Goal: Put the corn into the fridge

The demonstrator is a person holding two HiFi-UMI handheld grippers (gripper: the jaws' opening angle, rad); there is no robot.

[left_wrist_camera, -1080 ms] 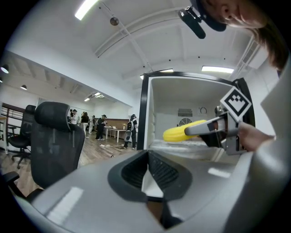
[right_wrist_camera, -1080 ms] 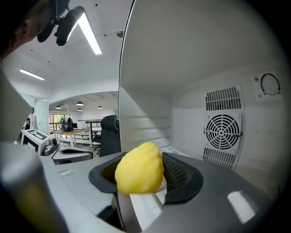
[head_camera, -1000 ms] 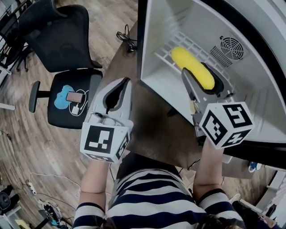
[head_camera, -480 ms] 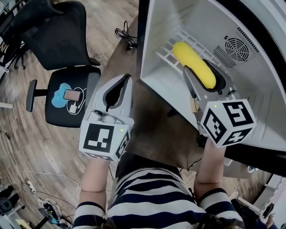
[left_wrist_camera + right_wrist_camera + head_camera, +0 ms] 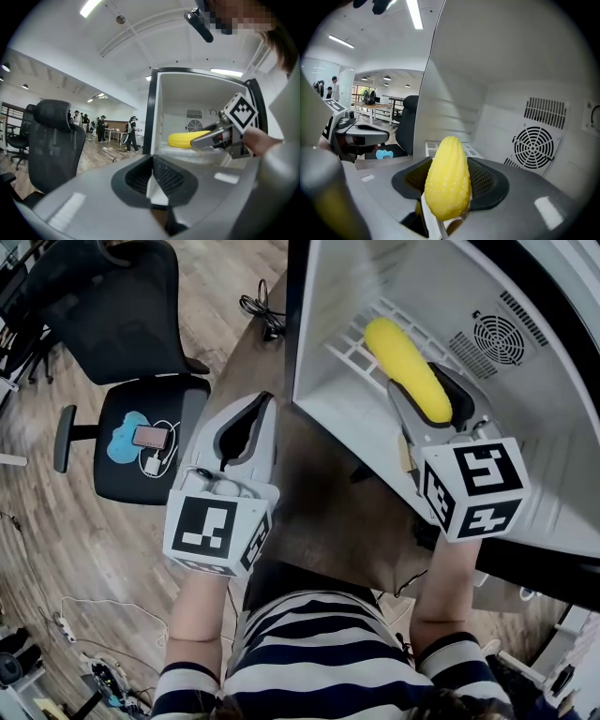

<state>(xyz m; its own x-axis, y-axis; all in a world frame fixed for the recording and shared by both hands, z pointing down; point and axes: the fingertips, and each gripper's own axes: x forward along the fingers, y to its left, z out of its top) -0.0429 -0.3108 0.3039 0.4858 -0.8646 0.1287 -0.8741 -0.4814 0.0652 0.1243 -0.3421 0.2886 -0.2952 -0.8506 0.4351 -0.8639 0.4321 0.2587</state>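
Right gripper [image 5: 427, 404] pinches corn [image 5: 398, 352] by butt end, tip at 11 o'clock inside fridge [image 5: 342, 306] — looks light, stiff, grippy. Left gripper [image 5: 246, 432] jaws pressed together, empty.

Bright ceiling strip lights [image 5: 414, 14], sharp head view, fisheye-warped gripper views, dark vignetted corners
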